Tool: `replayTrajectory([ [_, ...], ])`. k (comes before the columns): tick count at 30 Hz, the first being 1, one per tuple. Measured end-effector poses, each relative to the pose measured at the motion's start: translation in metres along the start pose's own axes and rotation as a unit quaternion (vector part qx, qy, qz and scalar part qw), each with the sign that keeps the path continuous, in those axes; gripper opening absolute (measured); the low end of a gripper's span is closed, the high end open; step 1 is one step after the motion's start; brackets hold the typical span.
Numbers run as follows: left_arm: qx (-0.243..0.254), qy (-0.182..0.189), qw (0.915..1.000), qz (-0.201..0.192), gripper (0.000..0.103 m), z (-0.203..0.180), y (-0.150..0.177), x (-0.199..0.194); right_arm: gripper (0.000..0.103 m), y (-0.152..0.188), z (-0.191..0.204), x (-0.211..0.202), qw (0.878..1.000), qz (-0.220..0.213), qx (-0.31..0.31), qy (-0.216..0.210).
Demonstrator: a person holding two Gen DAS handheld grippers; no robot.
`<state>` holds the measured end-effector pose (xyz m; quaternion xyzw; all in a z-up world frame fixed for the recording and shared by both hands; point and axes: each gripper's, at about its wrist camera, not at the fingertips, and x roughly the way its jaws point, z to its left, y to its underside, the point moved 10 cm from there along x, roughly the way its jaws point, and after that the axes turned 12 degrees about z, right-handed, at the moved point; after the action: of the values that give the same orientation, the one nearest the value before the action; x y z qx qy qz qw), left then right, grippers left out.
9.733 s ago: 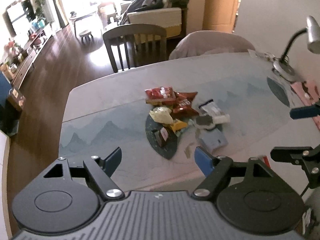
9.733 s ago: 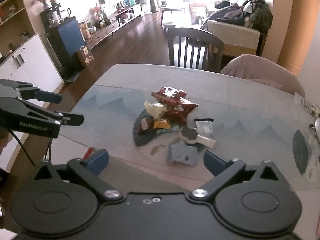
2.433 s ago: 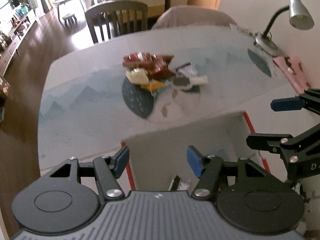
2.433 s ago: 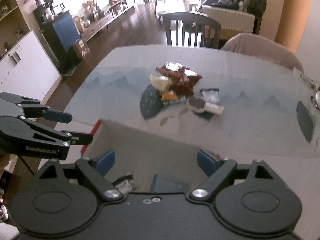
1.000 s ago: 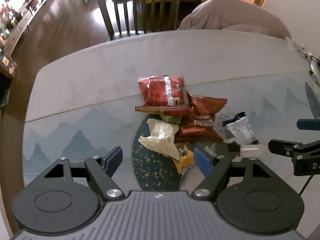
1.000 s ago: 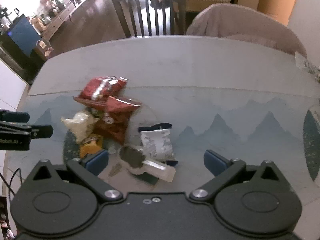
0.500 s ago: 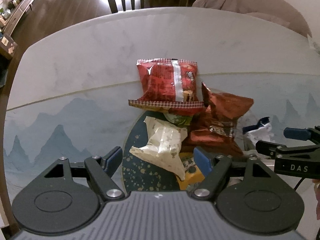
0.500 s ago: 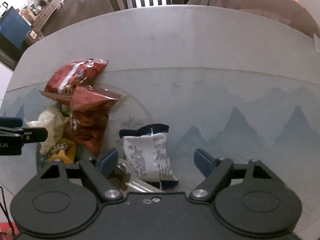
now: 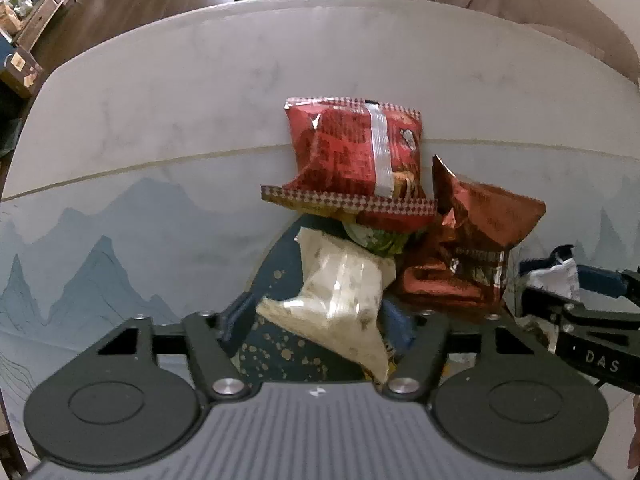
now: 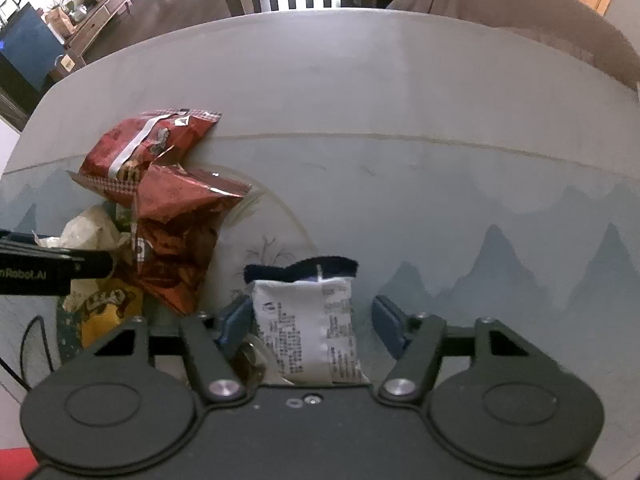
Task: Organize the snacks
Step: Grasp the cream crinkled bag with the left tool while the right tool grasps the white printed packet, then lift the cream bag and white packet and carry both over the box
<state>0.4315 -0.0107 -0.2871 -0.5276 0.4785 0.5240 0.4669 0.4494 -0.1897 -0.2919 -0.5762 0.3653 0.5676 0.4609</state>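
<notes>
Two grippers close together, left gripper around the pale packet, right gripper around the white packet; each should pinch mid-packet before lifting off the worktop.

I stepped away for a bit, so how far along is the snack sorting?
Nothing visibly sorted. The left gripper is closing around the cream packet, the right gripper around the white packet. The red bag, the dark red bag and the yellow packet remain piled.

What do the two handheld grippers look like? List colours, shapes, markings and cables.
Both match: the left gripper and right gripper have matte black linkage arms on round discs, silver pivot screws and blue finger pads. White lettering marks their sides, and a thin black cable trails from the left one.
</notes>
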Motion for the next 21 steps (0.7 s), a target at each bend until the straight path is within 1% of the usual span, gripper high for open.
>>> replayTrajectory([
  [2, 0.003, -0.001, 1.0000, -0.001, 0.057, -0.001, 0.001, 0.000, 0.055, 0.001, 0.001, -0.001, 1.000, -0.003, -0.007, 0.013],
  [4, 0.006, -0.005, 1.0000, -0.003, 0.055, -0.002, 0.001, 0.001, 0.052, 0.002, 0.002, -0.001, 1.000, -0.007, -0.012, 0.021],
  [8, 0.006, -0.003, 0.9999, -0.011, 0.048, -0.004, 0.005, -0.004, 0.049, 0.002, 0.001, -0.003, 1.000, -0.011, -0.006, 0.018],
  [11, 0.002, -0.007, 0.9999, -0.015, 0.046, -0.003, 0.008, -0.007, 0.047, 0.003, -0.001, -0.004, 1.000, -0.013, 0.002, 0.017],
  [16, 0.000, 0.000, 0.9998, -0.022, 0.045, -0.001, 0.014, -0.014, 0.045, 0.008, -0.006, -0.013, 1.000, -0.022, 0.011, 0.014],
  [21, -0.003, 0.007, 0.9994, -0.035, 0.045, 0.003, 0.021, -0.032, 0.045, 0.014, -0.016, -0.032, 0.999, -0.034, 0.025, 0.014],
])
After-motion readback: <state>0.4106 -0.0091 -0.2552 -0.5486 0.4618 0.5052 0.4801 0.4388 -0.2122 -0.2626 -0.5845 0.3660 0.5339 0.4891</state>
